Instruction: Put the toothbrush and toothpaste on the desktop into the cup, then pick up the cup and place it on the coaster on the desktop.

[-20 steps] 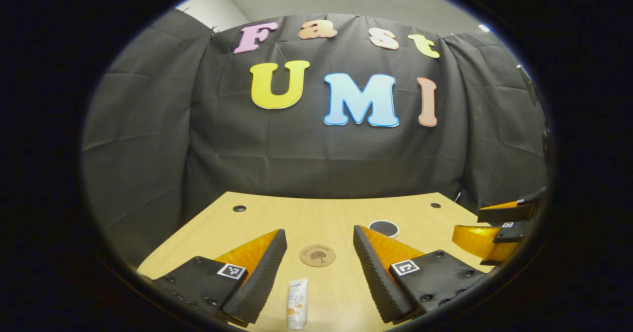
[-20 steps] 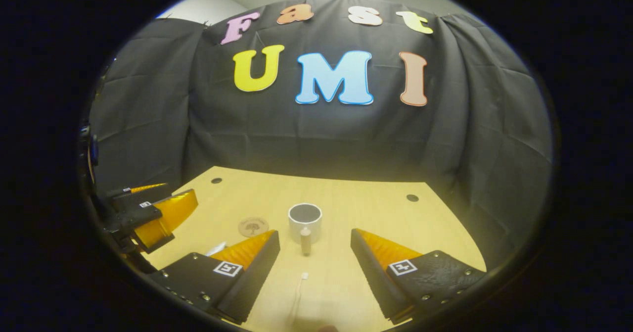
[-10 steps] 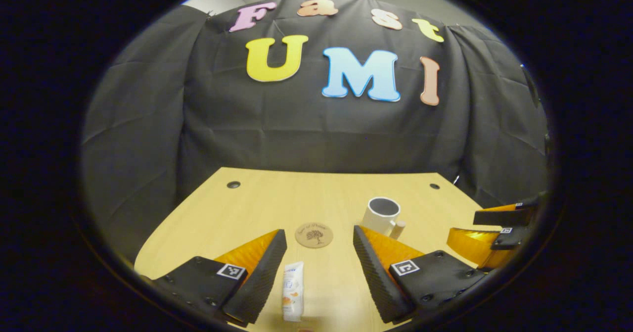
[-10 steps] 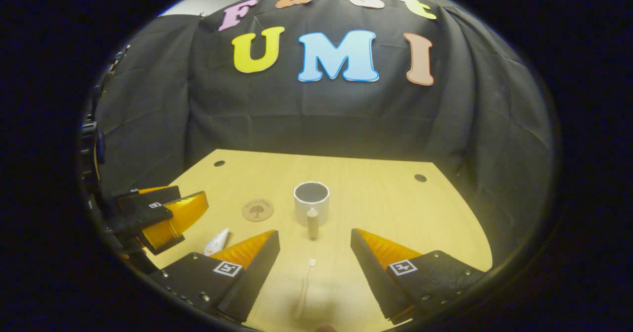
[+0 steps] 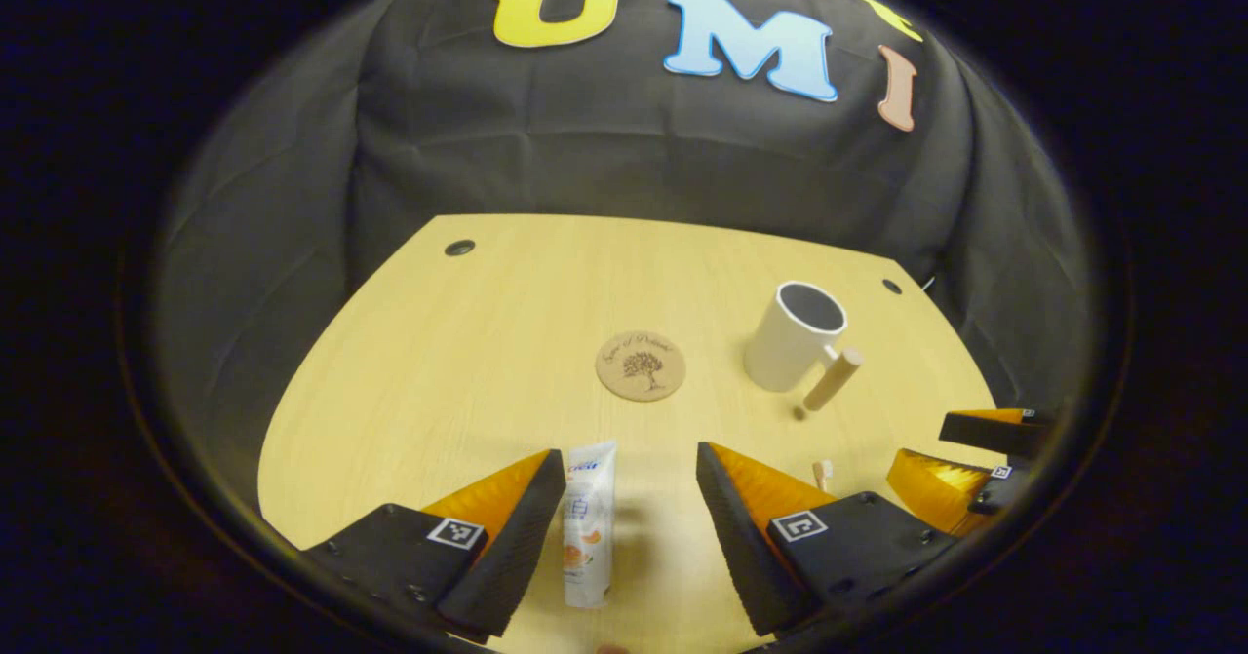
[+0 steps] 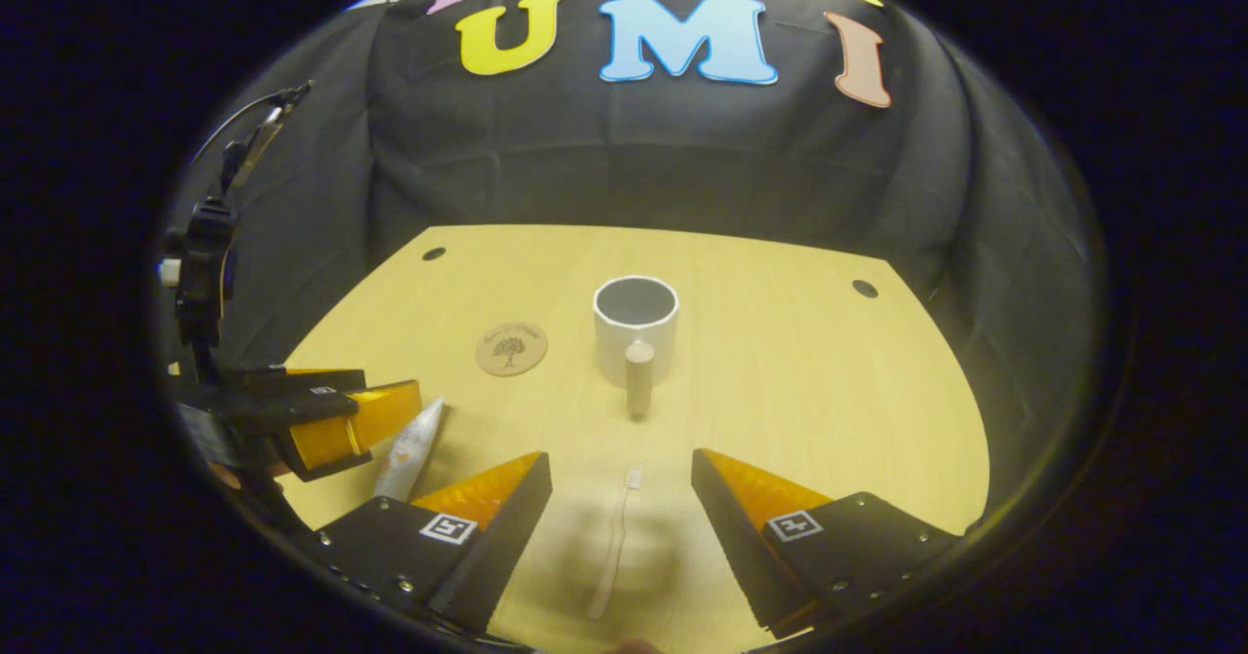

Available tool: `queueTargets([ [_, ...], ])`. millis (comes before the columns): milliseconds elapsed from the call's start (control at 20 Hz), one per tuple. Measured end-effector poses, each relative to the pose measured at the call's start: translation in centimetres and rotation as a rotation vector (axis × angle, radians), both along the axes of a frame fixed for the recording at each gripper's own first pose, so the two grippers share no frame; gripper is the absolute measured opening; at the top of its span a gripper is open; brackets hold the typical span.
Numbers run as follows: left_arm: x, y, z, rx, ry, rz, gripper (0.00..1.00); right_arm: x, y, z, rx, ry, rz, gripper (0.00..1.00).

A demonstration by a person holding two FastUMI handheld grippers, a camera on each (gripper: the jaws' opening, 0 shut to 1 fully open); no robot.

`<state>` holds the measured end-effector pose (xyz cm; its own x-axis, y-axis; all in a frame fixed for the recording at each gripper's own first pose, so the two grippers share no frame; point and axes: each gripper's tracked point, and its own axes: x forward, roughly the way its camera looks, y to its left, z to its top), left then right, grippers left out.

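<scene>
2 tools, both spread wide, nothing pinched. Left tool sits low centre of the left gripper view; toothpaste lies flat on the tabletop between its fingers, close beside the left one, apart from both. Tube is white with blue print near the top and an orange patch lower down; print too small to make out, lower end near the frame bottom. Coaster mid-frame: round, brown, dark tree motif. Cup right of it: white, dark inside, upright, pale stick-like handle pointing lower right. Just the toothbrush head peeks out beside the right finger, rest hidden.

Right tool low centre of the right gripper view; toothbrush lies between its fingers, thin, pale, head toward the cup, shaft blurry and faint against the tabletop. Coaster left of cup. Toothpaste at lower left, partly covered by the left tool, whose body is cut off at the frame edge.
</scene>
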<state>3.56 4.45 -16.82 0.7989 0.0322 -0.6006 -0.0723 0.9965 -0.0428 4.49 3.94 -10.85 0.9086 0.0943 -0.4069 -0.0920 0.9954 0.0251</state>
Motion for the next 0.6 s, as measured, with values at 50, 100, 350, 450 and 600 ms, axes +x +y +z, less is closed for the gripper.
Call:
queueTargets([
  [50,0.2,0.3,-0.6,0.006,0.030,0.000,0.94,0.0,0.0,-0.4,0.002,0.024,-0.001,0.92],
  [100,0.3,0.5,-1.3,0.012,0.057,-0.001,0.92,0.0,0.0,-0.7,0.009,0.047,-0.003,0.92],
  [350,0.0,1.2,-4.3,0.027,0.218,-0.031,0.92,1.0,0.6,-4.0,0.022,0.192,-0.005,0.93],
  [450,-0.4,1.6,-5.5,0.026,0.281,-0.041,0.93,0.0,1.0,-5.7,0.030,0.306,0.016,0.94],
  [600,-0.4,1.7,-7.3,0.026,0.344,-0.044,0.93,-0.8,1.0,-7.0,0.030,0.393,0.013,0.96],
])
